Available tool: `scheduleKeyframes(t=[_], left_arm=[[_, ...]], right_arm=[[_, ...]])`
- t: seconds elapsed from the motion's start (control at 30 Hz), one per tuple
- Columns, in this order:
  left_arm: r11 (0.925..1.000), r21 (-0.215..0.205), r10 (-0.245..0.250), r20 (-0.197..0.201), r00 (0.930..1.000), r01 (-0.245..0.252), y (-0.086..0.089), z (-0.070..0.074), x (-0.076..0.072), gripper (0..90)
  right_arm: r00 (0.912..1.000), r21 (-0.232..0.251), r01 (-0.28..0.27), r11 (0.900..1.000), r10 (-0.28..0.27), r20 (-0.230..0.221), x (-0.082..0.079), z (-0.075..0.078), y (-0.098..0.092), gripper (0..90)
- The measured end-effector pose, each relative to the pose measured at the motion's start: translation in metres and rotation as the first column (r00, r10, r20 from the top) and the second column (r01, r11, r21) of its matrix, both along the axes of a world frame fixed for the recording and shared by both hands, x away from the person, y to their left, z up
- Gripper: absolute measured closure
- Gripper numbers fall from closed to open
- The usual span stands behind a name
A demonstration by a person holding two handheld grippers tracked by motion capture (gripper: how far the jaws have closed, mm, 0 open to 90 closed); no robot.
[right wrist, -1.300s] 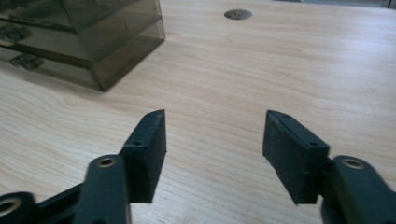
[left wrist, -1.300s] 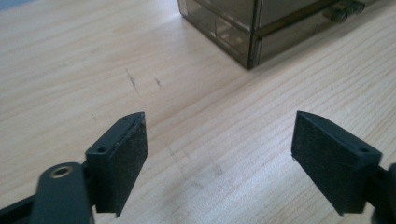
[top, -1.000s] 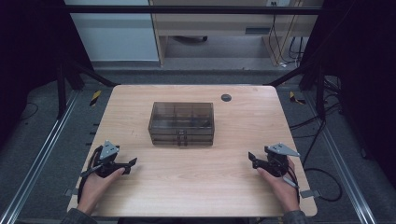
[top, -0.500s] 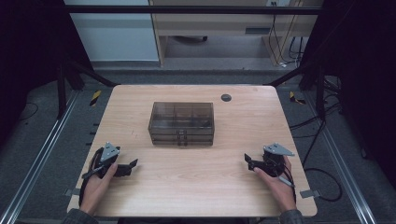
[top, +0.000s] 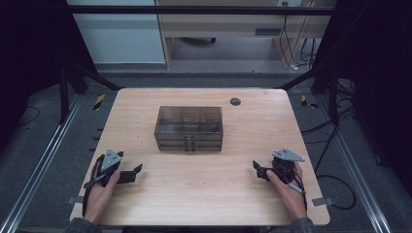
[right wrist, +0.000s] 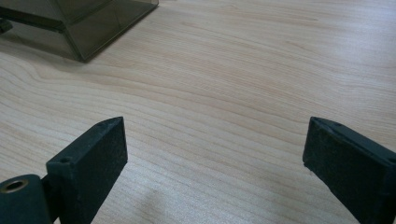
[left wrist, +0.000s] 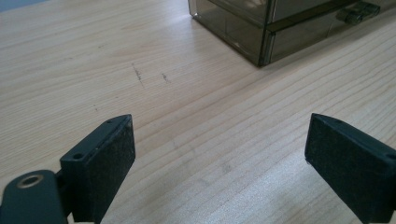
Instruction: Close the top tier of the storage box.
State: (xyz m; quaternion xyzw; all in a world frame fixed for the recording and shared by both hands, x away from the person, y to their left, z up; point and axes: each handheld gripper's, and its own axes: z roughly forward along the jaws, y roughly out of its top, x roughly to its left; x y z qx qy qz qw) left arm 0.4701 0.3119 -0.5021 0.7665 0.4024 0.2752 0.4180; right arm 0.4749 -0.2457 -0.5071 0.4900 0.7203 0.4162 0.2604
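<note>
step: approach not begun | box (top: 189,127) mid-desk (top: 145,204), drawers shut, facing near | left tool (top: 135,172) wide, empty, near-left | right tool (top: 257,169) jaws just opened wide, empty, near-right | next: reach a tool to a drawer handle (top: 189,141)

**Black grippers with grey plates, dark sleeves**

Each hand holds a black gripper. The left gripper (top: 137,170) and the right gripper (top: 256,168) both carry a grey three-cornered plate (top: 111,158) on top. A dark cable (top: 297,187) runs back from the right one along the hand. The jaws are flat black blocks, and their pads (left wrist: 112,169) have a rough, grainy face. Small screw holes sit on the upper edges, and a brass-coloured ring (right wrist: 13,185) shows at one jaw base. The sleeves (top: 83,225) are dark grey.
</note>
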Motion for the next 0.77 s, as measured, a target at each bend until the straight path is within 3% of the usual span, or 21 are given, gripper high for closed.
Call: scheduleKeyframes(t=[0.07, 0.33, 0.5, 0.77], left_arm=[[0.9997, -0.023, 0.014, 0.020, 0.9997, -0.013, 0.0025, 0.0003, -0.0012, 8.6], [0.9987, -0.049, 0.016, 0.041, 0.9990, -0.014, 0.0050, 0.0004, -0.0033, 8.0], [0.9966, -0.078, 0.028, 0.051, 0.9983, -0.024, 0.0081, 0.0005, -0.0057, 7.7], [0.9937, -0.107, 0.039, 0.056, 0.9976, -0.033, 0.0114, 0.0006, -0.0073, 6.8]], right_arm=[[1.0000, -0.004, -0.003, 1.000, 0.003, -0.001, 0.0002, -0.0001, 0.0005, 5.9], [1.0000, 0.005, 0.009, 1.000, -0.009, -0.002, 0.0000, -0.0001, -0.0002, 7.1], [1.0000, -0.015, 0.002, 1.000, -0.002, -0.002, -0.0005, 0.0001, 0.0021, 7.5], [0.9967, -0.043, 0.047, 0.998, -0.044, 0.068, -0.0069, 0.0007, 0.0041, 9.4]])
